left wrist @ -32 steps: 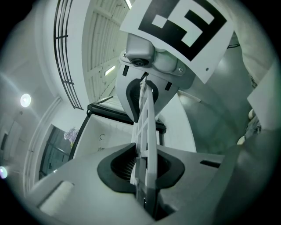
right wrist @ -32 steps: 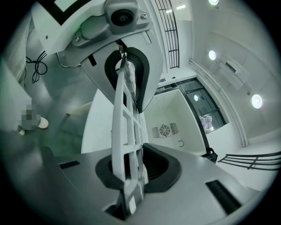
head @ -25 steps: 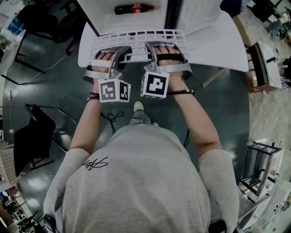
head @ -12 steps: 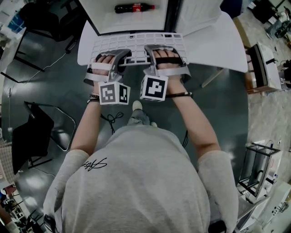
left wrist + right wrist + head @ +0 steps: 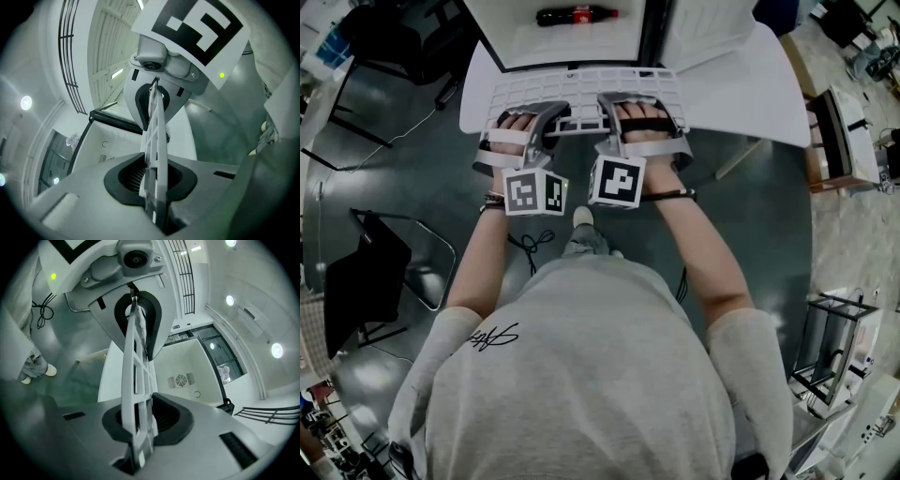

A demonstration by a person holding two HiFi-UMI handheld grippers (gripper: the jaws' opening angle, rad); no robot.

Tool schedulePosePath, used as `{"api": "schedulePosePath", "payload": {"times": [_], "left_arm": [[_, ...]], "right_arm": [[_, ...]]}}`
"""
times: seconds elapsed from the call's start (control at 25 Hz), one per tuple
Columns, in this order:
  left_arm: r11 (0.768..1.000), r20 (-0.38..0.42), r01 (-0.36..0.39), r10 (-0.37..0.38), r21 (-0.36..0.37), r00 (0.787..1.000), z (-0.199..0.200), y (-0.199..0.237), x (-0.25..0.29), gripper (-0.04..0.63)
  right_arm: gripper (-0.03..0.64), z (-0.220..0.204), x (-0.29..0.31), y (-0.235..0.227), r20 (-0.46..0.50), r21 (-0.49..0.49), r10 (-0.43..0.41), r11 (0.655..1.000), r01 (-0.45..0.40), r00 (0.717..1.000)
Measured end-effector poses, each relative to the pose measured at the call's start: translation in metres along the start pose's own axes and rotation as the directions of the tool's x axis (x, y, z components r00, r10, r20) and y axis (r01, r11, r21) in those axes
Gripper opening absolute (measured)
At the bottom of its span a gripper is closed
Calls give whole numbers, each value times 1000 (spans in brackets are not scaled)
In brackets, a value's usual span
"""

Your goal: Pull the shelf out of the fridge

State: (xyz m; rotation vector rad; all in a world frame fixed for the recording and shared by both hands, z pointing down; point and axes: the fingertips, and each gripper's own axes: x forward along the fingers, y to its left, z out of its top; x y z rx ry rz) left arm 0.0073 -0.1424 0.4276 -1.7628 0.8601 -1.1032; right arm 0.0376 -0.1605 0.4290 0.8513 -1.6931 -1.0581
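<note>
The white grid shelf (image 5: 581, 86) sticks out of the white fridge (image 5: 525, 42) toward me, level in the head view. My left gripper (image 5: 549, 119) is shut on the shelf's near edge left of the middle. The right gripper (image 5: 612, 114) is shut on that edge just beside it. Seen edge-on in the left gripper view, the shelf (image 5: 157, 136) is pinched between the dark pads of the left gripper (image 5: 154, 185). In the right gripper view the shelf (image 5: 133, 366) likewise runs through the right gripper (image 5: 139, 430). Each gripper view shows the other gripper clamped further along the shelf.
A cola bottle (image 5: 577, 17) lies inside the fridge above the shelf. The open white fridge door (image 5: 755, 89) spreads to the right. A black chair (image 5: 366, 281) stands at the left, a cable (image 5: 534, 242) lies on the dark floor, and a metal rack (image 5: 839, 342) is at the lower right.
Both hands and the shelf have come a touch nearer to me in the head view. Both grips are the same.
</note>
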Motion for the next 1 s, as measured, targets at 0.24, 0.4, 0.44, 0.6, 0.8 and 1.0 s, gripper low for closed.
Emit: {"api": "schedulePosePath", "payload": {"times": [0.24,0.4,0.44,0.6,0.8,1.0], "left_arm": [[1000,-2,0,0,-1,1000,0,1,-1,48],[1000,-1,1,-1,-2,1000,0,1,0,48],[1000,-1,0,0,-2,1000,-1,1,0,48],[1000,2,-5,5,-3,1000,-1,2,1,48],[1000,1,-10,10,0,1000,0,4,1,48],[1000,3,-4,4,0,1000,0,3,4,48]], "right_arm": [[43,1,-1,-2,-1,-5,-8,1000,8,1000],[43,0,0,-2,-4,-7,-10,1000,10,1000],[43,0,1,-3,-4,-7,-12,1000,12,1000],[43,0,1,-4,-5,-8,-15,1000,15,1000],[43,-1,1,-5,-3,-11,-19,1000,19,1000],[43,-2,4,-5,-5,-5,-12,1000,12,1000]]}}
